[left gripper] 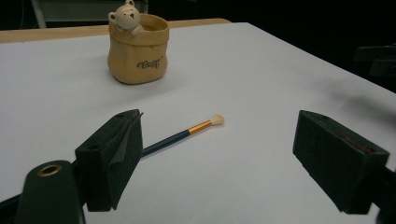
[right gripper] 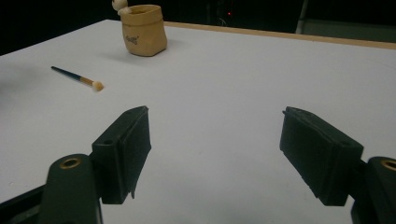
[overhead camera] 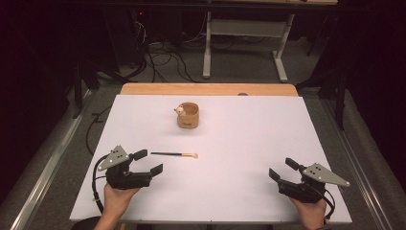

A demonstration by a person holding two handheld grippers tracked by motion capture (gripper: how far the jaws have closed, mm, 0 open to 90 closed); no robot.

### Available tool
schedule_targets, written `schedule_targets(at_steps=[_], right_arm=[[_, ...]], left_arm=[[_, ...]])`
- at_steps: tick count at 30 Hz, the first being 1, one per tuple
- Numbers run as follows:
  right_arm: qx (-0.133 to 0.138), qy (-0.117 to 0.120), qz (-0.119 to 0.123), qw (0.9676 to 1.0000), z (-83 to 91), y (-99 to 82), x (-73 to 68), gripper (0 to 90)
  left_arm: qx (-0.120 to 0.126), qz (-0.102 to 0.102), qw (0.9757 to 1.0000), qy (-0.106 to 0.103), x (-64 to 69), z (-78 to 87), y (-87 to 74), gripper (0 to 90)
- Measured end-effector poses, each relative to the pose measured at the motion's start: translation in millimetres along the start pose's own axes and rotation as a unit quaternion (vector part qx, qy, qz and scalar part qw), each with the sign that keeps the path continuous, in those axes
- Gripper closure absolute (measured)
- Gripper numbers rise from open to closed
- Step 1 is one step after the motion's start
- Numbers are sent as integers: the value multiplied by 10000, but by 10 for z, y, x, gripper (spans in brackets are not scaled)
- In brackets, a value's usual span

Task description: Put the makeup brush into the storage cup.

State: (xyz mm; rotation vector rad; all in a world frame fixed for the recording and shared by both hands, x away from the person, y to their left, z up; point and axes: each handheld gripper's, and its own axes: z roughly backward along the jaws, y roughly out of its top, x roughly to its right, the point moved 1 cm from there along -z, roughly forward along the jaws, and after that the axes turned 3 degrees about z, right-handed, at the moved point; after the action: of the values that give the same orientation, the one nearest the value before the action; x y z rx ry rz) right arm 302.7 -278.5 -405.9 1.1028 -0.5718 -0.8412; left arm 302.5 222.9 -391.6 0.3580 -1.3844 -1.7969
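Resting low over the white table [overhead camera: 239, 124], left gripper [overhead camera: 148, 162] has jaws spread wide, nothing between them. Brush [overhead camera: 174, 154] lies flat just ahead of its tips, handle end near the left jaw, bristles pointing away. Bear-trimmed cup [overhead camera: 187, 115] stands upright farther beyond the brush. Right gripper [overhead camera: 282, 169] sits well apart from the brush, jaws also wide, empty.

The white bench [overhead camera: 249, 143] is evenly lit from above and reads faintly lilac, while the room around it sinks into near black. Shadows are soft and short: a faint one beside the pot [left gripper: 138, 44]. No glare. All views are a little grainy; the near jaws look slightly soft.
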Motion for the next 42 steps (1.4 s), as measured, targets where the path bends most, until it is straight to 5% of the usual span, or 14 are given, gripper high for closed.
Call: schedule_targets(at_steps=[42], right_arm=[[-41,16,-36,10000,-4,-4,-7,263]], left_arm=[[-78,8,10000,-13,-32,-288,220,186]])
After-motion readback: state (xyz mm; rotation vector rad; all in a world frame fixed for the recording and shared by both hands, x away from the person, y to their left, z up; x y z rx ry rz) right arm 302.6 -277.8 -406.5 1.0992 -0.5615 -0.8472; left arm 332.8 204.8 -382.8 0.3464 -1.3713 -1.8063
